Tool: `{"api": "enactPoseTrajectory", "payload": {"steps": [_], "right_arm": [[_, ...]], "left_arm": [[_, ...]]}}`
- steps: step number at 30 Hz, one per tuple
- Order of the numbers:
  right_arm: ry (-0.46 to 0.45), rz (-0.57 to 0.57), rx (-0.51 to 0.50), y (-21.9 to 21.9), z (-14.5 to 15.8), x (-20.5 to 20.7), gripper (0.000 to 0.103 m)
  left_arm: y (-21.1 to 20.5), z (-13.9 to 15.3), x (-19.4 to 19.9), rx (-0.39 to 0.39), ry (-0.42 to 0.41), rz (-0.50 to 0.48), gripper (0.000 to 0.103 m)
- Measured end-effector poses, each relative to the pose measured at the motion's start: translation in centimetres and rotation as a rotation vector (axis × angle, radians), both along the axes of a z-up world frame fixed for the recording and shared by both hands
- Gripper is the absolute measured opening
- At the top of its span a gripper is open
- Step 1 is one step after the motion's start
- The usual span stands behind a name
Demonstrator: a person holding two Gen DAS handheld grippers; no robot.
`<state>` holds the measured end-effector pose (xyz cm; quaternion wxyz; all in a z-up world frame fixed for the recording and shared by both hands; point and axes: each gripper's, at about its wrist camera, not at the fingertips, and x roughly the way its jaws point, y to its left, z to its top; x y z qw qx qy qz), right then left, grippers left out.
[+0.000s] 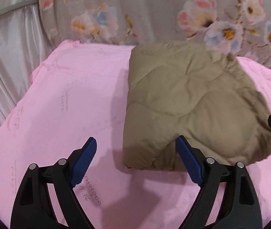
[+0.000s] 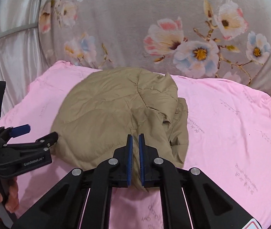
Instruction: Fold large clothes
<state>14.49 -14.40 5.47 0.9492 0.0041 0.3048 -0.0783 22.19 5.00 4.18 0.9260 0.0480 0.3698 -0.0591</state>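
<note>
1. Lying folded into a compact block on a pink bedsheet (image 1: 63,99), a tan quilted jacket (image 1: 189,103) sits near the bed's far edge, just below a floral quilt (image 2: 127,26) banked behind it.
2. At left, the left gripper (image 1: 135,162) hovers with its jaws spread wide and nothing between them, one finger over the bare sheet, the other over the jacket's near corner.
3. At right, the right gripper (image 2: 135,152) has its blue pads drawn nearly together; a lip of the jacket's near edge appears to sit between them, though whether it is truly pinched is hard to tell.
4. Folding looks close to done, with a collar flap (image 2: 164,116) rumpled on the right side.
5. Next, judging by the layout, comes a tidy-up: tucking that loose flap under and squaring the bundle without springing the puffy layers open.
</note>
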Motion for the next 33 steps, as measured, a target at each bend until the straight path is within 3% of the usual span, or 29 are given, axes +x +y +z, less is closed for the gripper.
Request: {"api": "enactPoseTrajectory", "payload": {"steps": [3,9,15,28,33], "right_arm": [[0.028,-0.046,0.025,-1.5,-1.6,2.1,0.001],[0.083,-0.112,0.122,-4.3,-4.9,5.5,0.0],[0.081,-0.137,0.085,-4.1,-6.8,7.0,0.0],[0.118,-0.133,0.132,-4.8,-7.7,8.2,0.0],[0.078,-0.126,0.161,-5.3,-7.0,6.5,0.001]], "left_arm": [[0.7,-1.5,1.5,-0.049,0.058,0.021,0.084],[-0.9,-2.5,2.7,-0.017,0.045,0.013,0.085],[-1.7,-3.4,4.4,-0.033,0.06,0.002,0.088],[-2.6,-5.1,5.4,-0.031,0.012,0.002,0.09],[-1.1,-5.0,4.6,-0.121,-0.028,-0.008,0.09]]}}
